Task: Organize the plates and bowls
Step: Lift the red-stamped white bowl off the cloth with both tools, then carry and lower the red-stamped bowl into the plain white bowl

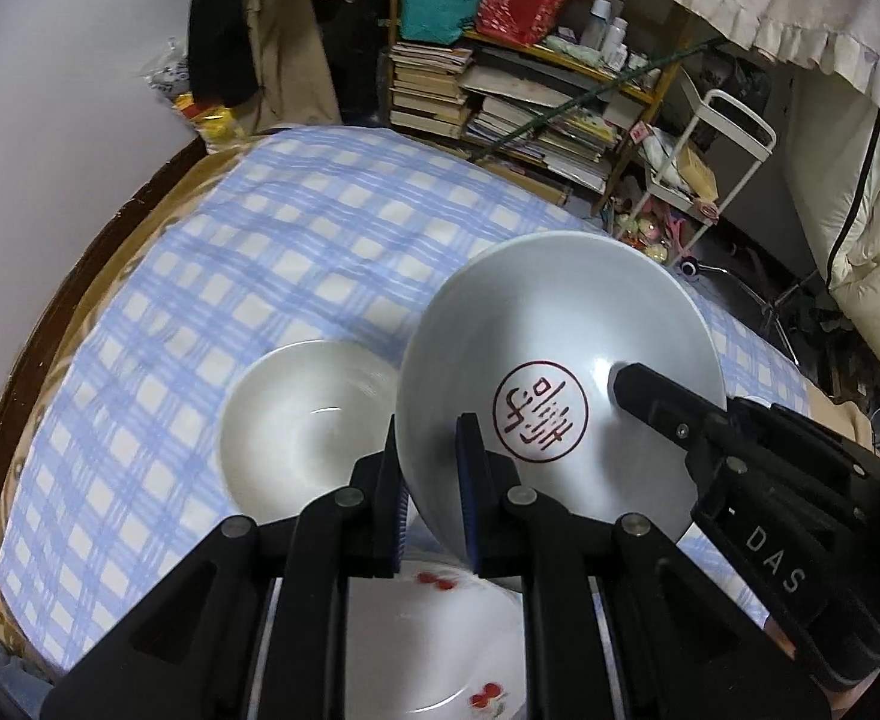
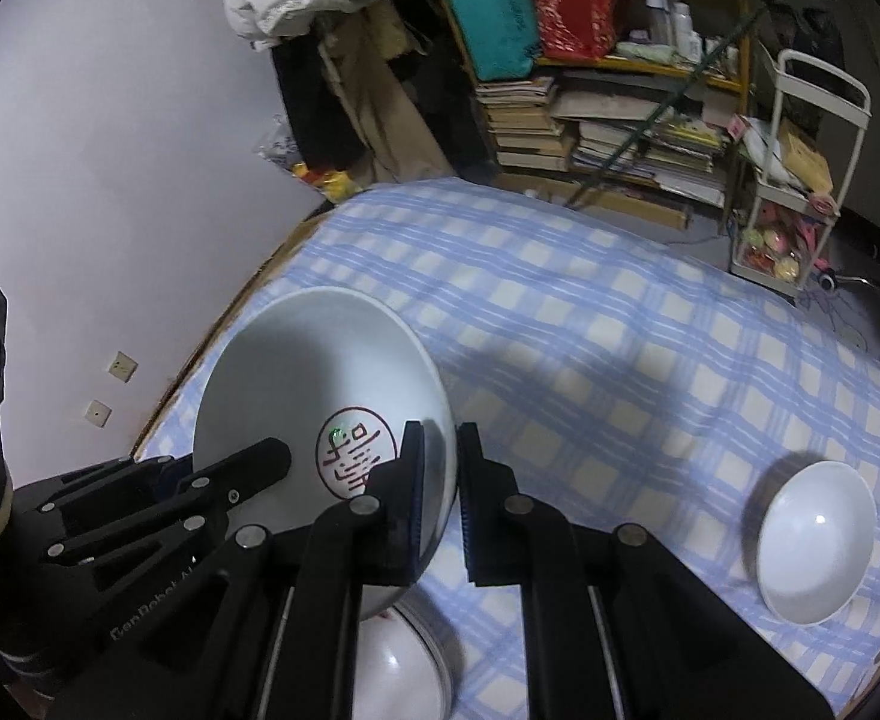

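Note:
A large white bowl point(image 1: 559, 312) with a red seal mark inside hangs tilted above the checked tablecloth point(image 1: 260, 228), held from both sides. My left gripper point(image 1: 431, 474) is shut on its near rim. From the right, my right gripper point(image 1: 649, 390) grips the opposite rim, one finger inside the bowl. In the right wrist view the right gripper point(image 2: 440, 480) is shut on the large bowl's point(image 2: 308, 360) rim, and the left gripper point(image 2: 242, 468) reaches in from the left. Under the bowl lies a white plate point(image 1: 428, 648) with red cherries.
An empty white bowl point(image 1: 302, 420) sits on the cloth left of the lifted one. Another small white bowl point(image 2: 817, 534) sits at the right. Beyond the table stand a crammed bookshelf point(image 1: 499, 90) and a white cart point(image 1: 709, 168). A wall point(image 2: 110, 150) runs along the left.

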